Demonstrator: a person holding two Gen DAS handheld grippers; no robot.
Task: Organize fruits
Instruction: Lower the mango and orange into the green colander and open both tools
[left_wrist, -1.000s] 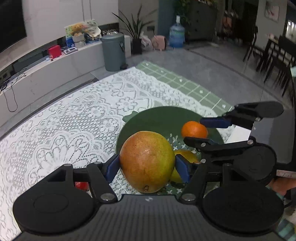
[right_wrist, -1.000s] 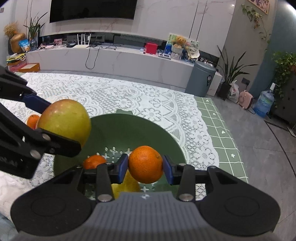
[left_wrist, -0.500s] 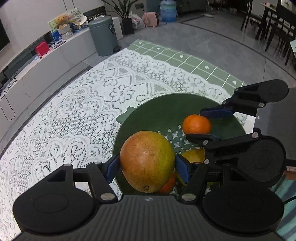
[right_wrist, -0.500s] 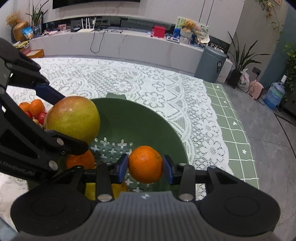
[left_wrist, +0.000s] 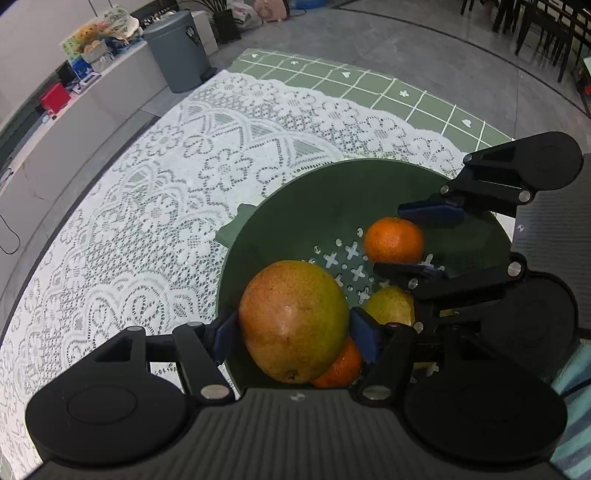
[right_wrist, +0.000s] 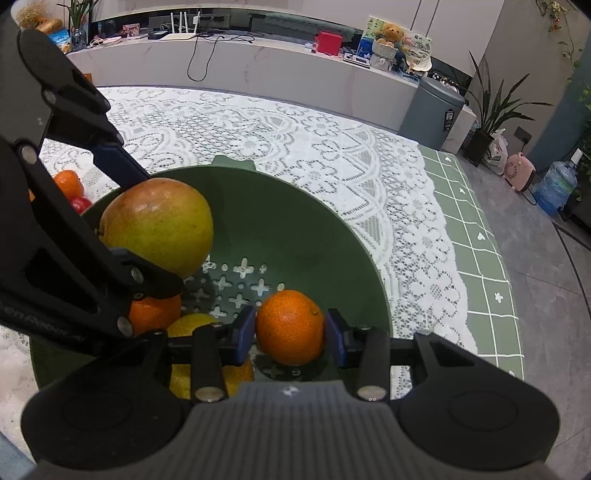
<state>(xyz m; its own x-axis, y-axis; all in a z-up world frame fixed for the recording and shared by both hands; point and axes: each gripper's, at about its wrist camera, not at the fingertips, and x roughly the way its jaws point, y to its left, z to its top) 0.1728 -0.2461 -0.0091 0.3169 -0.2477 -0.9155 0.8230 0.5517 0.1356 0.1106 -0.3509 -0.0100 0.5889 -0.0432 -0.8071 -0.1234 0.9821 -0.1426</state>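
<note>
My left gripper (left_wrist: 293, 328) is shut on a large red-green mango (left_wrist: 293, 319), held over the near left side of a green colander bowl (left_wrist: 295, 192). My right gripper (right_wrist: 290, 332) is shut on an orange tangerine (right_wrist: 290, 326) low inside the same bowl (right_wrist: 295, 221). In the left wrist view the right gripper (left_wrist: 421, 240) and its tangerine (left_wrist: 393, 240) show at the right. On the bowl's floor lie another tangerine (left_wrist: 341, 363) and a yellow fruit (left_wrist: 389, 306). The mango (right_wrist: 159, 225) also appears at the left of the right wrist view.
The bowl stands on a white lace cloth (left_wrist: 147, 221) over a green checked cover (right_wrist: 480, 251). Several small fruits (right_wrist: 70, 188) lie on the cloth left of the bowl. Beyond are a grey bin (right_wrist: 432, 107), a low white cabinet (right_wrist: 258, 74), plants and a grey floor.
Both grippers sank toward the bowl with their fruits, tilting more steeply downward. The bowl now fills more of both views, and the second tangerine under the mango has come into sight.
</note>
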